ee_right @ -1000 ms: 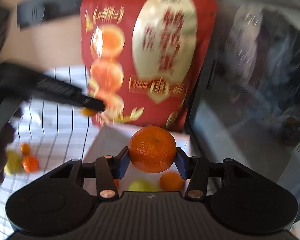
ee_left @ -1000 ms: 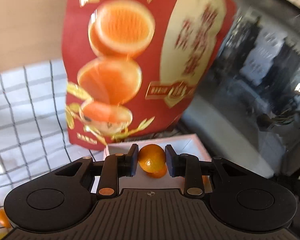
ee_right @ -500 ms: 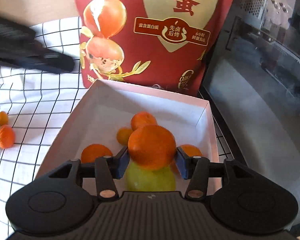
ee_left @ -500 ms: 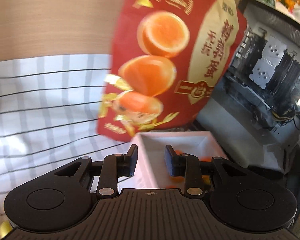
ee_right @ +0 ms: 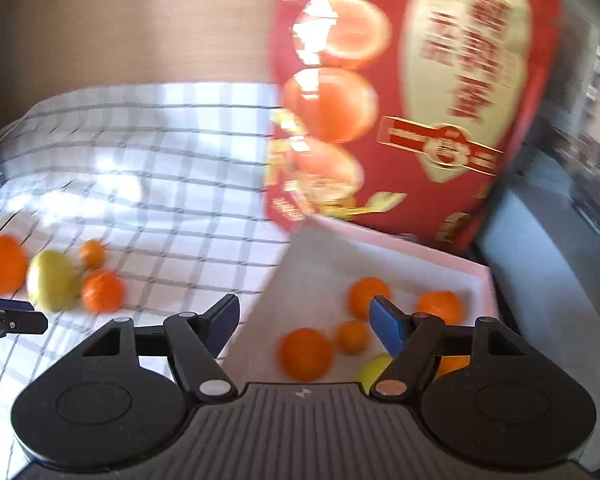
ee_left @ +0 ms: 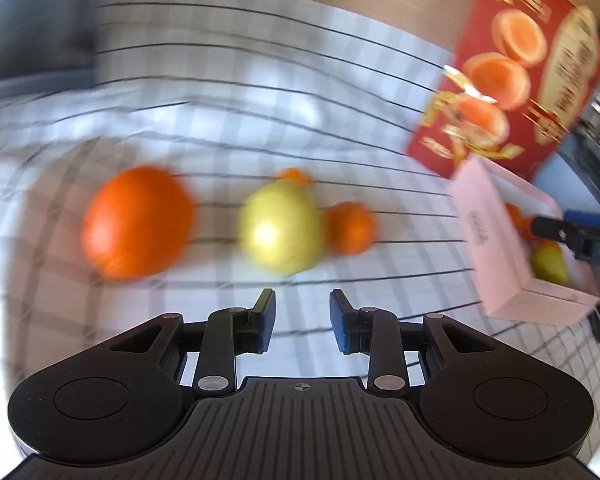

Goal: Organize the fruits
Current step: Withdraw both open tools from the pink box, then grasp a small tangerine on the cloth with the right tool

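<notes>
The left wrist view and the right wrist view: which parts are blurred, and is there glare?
Left wrist view: the large orange, the yellow fruit and the checked cloth are smeared; the left gripper is sharp. Right wrist view: the red bag is blurred, with a sunlit glare patch on the cloth.

left tongs (ee_left: 302, 322): jaws parted, nothing between them
right tongs (ee_right: 304, 326): jaws spread wide, nothing held

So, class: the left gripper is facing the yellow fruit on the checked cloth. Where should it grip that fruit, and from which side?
Grip the yellow fruit across its widest middle, coming from the near side where the open left gripper faces it. A small orange sits tight on its right and another behind, so a finger may nudge the right one.
</notes>
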Available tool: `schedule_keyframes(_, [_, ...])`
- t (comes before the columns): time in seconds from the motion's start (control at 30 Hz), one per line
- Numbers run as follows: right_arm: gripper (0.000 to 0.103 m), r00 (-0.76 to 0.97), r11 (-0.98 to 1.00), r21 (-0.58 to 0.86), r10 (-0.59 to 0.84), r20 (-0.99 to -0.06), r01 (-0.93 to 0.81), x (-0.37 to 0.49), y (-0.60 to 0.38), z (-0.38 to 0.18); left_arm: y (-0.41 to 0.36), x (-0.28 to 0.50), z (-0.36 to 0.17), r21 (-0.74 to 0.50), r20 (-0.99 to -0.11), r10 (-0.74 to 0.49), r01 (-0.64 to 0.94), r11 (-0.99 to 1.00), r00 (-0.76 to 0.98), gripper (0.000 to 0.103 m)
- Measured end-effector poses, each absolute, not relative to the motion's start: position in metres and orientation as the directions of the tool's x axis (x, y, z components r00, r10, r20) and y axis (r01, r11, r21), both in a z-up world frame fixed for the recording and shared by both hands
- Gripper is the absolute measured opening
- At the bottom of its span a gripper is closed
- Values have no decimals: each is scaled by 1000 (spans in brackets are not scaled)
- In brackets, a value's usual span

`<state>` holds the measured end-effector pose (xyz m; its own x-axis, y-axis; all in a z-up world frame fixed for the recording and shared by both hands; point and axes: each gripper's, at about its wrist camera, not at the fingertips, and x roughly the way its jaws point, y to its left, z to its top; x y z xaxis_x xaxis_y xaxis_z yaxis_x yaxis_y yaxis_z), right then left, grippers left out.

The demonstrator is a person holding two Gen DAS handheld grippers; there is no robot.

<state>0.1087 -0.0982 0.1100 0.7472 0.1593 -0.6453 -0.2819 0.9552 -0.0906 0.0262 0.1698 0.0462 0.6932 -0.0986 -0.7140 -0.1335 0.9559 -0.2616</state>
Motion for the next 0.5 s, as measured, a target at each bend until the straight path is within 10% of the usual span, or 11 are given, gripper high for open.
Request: schedule_keyframes(0.5, [72, 595, 863, 83, 410, -691, -499, 94, 5, 99, 198, -45, 57, -277, -698, 22, -298, 913, 716, 33])
